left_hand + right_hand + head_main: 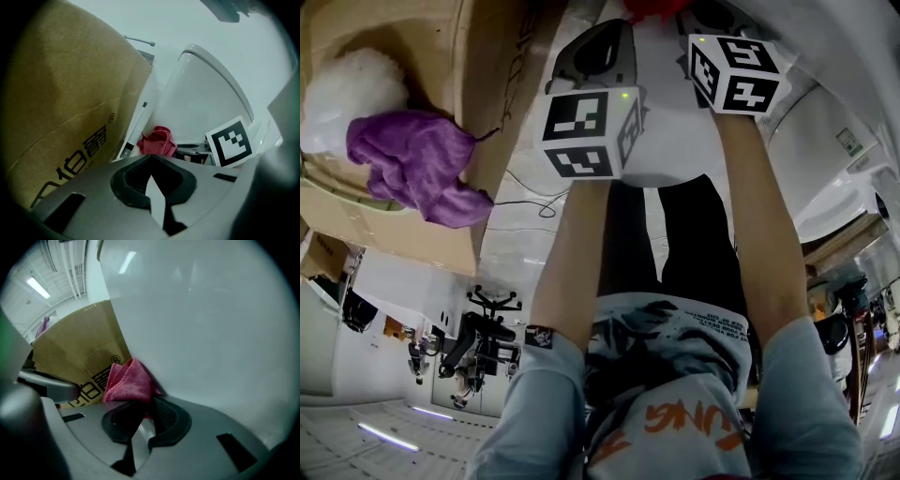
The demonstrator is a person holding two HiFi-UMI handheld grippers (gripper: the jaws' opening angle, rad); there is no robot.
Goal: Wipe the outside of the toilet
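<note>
Against the toilet's outer wall: pink cloth, bunched into folds and pressed onto the white curve of the toilet, on the side facing the cardboard box.
Right gripper: jaws pinching the lower edge of the pink cloth. The cloth stands up out of the tips and touches the toilet.
Left gripper: jaws pressed together at the tips with nothing between them. It sits just beside the right gripper, on the side away from the toilet, and does not touch the toilet's wall. The pink cloth lies ahead of it.
Marker cube: the right gripper's own, with black-and-white squares, seen in the left gripper view low against the toilet.
Cardboard box: brown with dark print, standing close beside the toilet with a narrow gap between them.
Purple cloth: crumpled and draped on the cardboard box, well apart from the toilet.
White fluffy wad: touching the purple cloth on its far side from the toilet. What it is made of cannot be told.
Forearms: both bare below pale blue sleeves, stretched side by side toward the toilet, each ending at its gripper.
</note>
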